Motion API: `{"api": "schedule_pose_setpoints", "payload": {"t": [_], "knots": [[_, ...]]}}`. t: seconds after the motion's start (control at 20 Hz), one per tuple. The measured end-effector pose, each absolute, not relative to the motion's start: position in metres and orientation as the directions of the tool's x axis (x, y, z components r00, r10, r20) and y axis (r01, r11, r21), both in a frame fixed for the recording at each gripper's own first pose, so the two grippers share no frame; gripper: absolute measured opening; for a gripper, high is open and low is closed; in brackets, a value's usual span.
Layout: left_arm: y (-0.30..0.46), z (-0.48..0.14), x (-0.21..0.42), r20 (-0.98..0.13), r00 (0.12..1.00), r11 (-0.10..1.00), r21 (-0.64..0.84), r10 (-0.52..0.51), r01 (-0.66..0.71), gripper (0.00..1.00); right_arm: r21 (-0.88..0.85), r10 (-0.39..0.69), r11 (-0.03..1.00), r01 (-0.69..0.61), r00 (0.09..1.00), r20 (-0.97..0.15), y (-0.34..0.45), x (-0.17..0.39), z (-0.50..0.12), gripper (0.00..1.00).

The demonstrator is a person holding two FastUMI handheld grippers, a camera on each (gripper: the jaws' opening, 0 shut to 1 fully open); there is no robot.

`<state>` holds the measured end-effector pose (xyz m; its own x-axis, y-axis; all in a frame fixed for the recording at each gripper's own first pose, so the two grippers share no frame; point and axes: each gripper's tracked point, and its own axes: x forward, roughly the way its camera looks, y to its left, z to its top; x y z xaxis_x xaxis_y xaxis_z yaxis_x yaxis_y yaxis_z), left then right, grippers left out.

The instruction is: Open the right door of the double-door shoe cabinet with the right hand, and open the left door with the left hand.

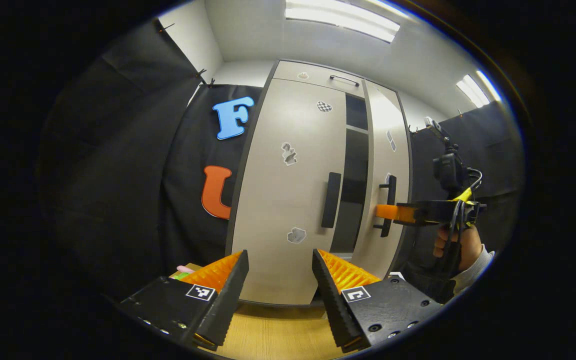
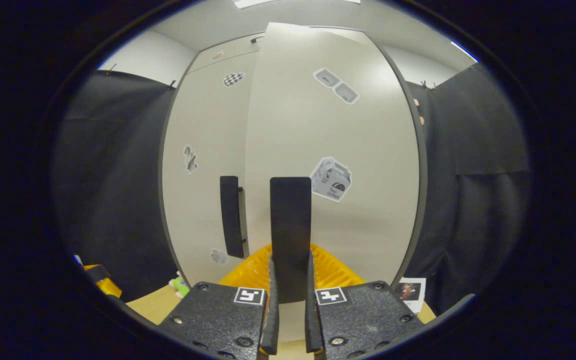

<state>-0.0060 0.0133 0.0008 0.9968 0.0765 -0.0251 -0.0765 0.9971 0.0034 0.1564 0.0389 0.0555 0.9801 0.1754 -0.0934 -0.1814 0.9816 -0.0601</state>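
In the right gripper view the right tool (image 2: 290, 280) is clamped on the right door handle (image 2: 290, 225), both fingers pressing its sides. In the left gripper view the left tool (image 1: 280, 280) is spread wide and grips nothing, facing the left door (image 1: 288, 200) and its handle (image 1: 331, 200). No writing can be read; the door stickers are too small. A light wooden surface (image 1: 273, 335) lies below. The pale shoe cabinet (image 1: 318, 75) stands against black cloth, its right door (image 1: 385, 150) ajar.
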Motion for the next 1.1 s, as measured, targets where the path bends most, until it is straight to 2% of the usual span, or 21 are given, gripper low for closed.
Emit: {"api": "schedule_pose_setpoints", "payload": {"t": [0.25, 0.35, 0.5, 0.55, 0.75, 1.1], "knots": [[-0.01, -0.008, -0.008, -0.049, 0.996, 0.997, 0.004, 0.076, -0.076, 0.76, -0.059, 0.223, 0.971, -0.23, 0.969, -0.102, 0.011, 0.124, 0.058, 0.18], [-0.015, -0.008, -0.009, -0.044, 0.996, 0.997, 0.006, 0.082, -0.082, 0.76, -0.063, 0.225, 0.97, -0.233, 0.969, -0.106, -0.004, 0.109, 0.06, 0.2], [-0.021, -0.01, -0.009, -0.042, 0.995, 0.996, 0.004, 0.085, -0.085, 0.76, -0.075, 0.216, 0.972, -0.223, 0.971, -0.099, -0.026, 0.094, 0.063, 0.17], [-0.024, -0.009, -0.009, -0.041, 0.996, 0.997, 0.005, 0.083, -0.083, 0.76, -0.074, 0.213, 0.973, -0.22, 0.972, -0.098, -0.031, 0.09, 0.063, 0.2], [-0.036, -0.01, -0.005, -0.039, 0.997, 0.997, 0.017, 0.069, -0.069, 0.76, -0.065, 0.201, 0.976, -0.208, 0.975, -0.097, -0.05, 0.081, 0.064, 0.19], [-0.055, -0.017, 0.006, -0.053, 0.998, 0.999, 0.002, 0.033, -0.033, 0.76, -0.071, 0.132, 0.988, -0.139, 0.987, -0.089, -0.092, 0.068, 0.067, 0.18]]}}
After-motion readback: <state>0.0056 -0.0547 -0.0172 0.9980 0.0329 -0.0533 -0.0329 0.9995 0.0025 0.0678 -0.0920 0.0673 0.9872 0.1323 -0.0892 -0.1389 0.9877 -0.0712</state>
